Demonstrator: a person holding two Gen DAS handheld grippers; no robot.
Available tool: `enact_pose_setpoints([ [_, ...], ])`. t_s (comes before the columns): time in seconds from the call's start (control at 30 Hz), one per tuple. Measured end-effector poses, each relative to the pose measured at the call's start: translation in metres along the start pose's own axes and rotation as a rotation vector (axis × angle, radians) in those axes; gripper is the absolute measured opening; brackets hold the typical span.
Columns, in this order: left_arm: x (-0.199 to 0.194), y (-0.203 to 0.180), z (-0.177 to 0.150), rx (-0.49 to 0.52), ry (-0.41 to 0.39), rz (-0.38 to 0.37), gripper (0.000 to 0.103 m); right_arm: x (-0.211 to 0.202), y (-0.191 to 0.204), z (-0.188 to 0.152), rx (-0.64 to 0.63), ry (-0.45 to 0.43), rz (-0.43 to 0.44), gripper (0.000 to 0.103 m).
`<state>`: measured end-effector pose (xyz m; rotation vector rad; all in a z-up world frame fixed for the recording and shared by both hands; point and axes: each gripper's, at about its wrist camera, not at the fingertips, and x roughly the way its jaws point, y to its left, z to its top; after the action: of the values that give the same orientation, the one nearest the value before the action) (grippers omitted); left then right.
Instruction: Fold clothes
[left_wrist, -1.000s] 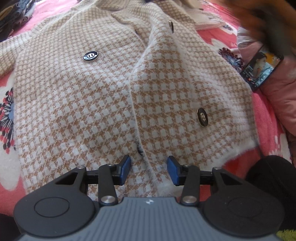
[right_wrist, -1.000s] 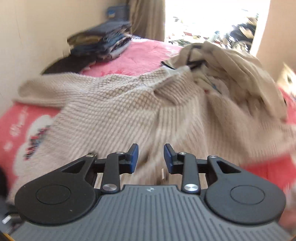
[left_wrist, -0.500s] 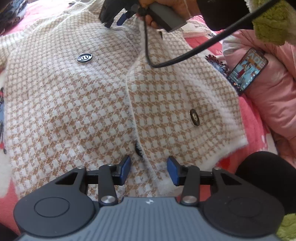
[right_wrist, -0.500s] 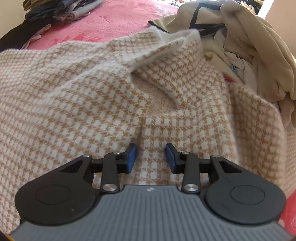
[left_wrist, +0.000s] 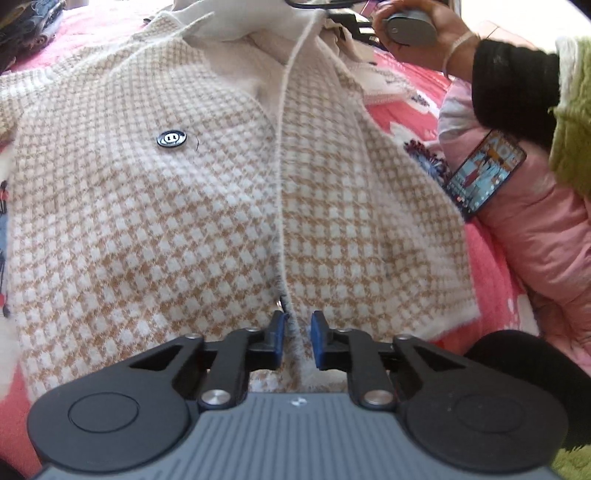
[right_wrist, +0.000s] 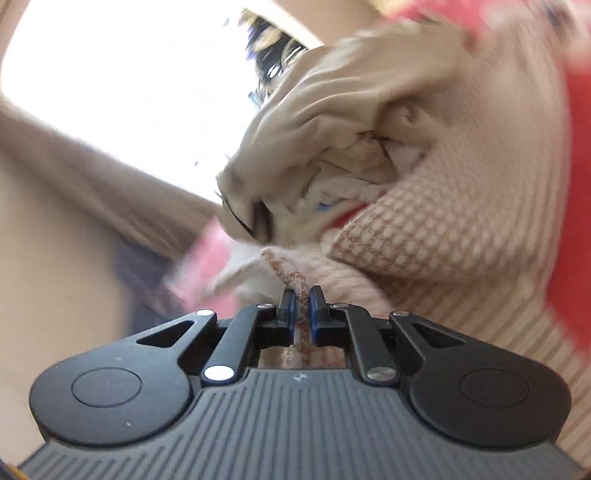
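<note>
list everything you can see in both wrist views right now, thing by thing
checked cardigan: one, tan and white, spread over the bed, front opening running up the middle
button: one seen, dark with pale marks, on the cardigan's panel at picture left
bedcover: one, pink-red with flower prints, under the cardigan
phone: one, screen lit, on pink padded fabric at picture right
beige garment heap: one pile, beige and white, beyond the cardigan's collar
dark clothes: a stack, top corner at picture left
left gripper: black with blue pads, closing on the cardigan's front edge near the hem
right gripper: black with blue pads, shut on cardigan fabric
hand: holding the right gripper's handle, black sleeve, green cuff
</note>
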<state>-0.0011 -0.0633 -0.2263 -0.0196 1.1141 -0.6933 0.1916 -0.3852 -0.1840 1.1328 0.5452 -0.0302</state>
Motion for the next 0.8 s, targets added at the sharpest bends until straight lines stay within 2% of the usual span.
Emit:
enact_pose_setpoints([
  [0.03, -0.001, 0.000, 0.000, 0.004, -0.001, 0.000, 0.013, 0.000, -0.003, 0.001, 0.035, 0.006, 0.026, 0.006],
  [0.13, -0.003, -0.003, -0.003, 0.010, 0.005, 0.002, 0.011, 0.010, 0.010, -0.005, -0.004, 0.076, 0.068, 0.006],
  [0.23, -0.007, -0.005, -0.006, -0.001, 0.016, -0.011, 0.006, 0.033, 0.047, -0.020, -0.168, 0.158, 0.080, 0.006],
  [0.33, -0.008, -0.008, -0.009, 0.016, 0.022, -0.017, 0.005, 0.059, 0.080, -0.042, -0.327, 0.251, 0.087, 0.006],
  [0.5, -0.005, -0.005, -0.013, -0.004, 0.058, -0.032, 0.005, 0.113, 0.102, -0.084, -0.626, 0.388, -0.053, 0.006],
  [0.67, -0.004, 0.002, -0.013, -0.026, 0.085, -0.054, 0.006, 0.154, 0.096, -0.113, -0.791, 0.441, -0.172, 0.008],
  [0.73, -0.001, 0.001, -0.014, -0.022, 0.100, -0.055, 0.006, 0.166, 0.092, -0.126, -0.863, 0.466, -0.232, 0.014],
  [0.8, 0.000, 0.001, -0.014, -0.017, 0.113, -0.057, 0.007, 0.165, 0.095, -0.131, -0.930, 0.488, -0.248, 0.017],
])
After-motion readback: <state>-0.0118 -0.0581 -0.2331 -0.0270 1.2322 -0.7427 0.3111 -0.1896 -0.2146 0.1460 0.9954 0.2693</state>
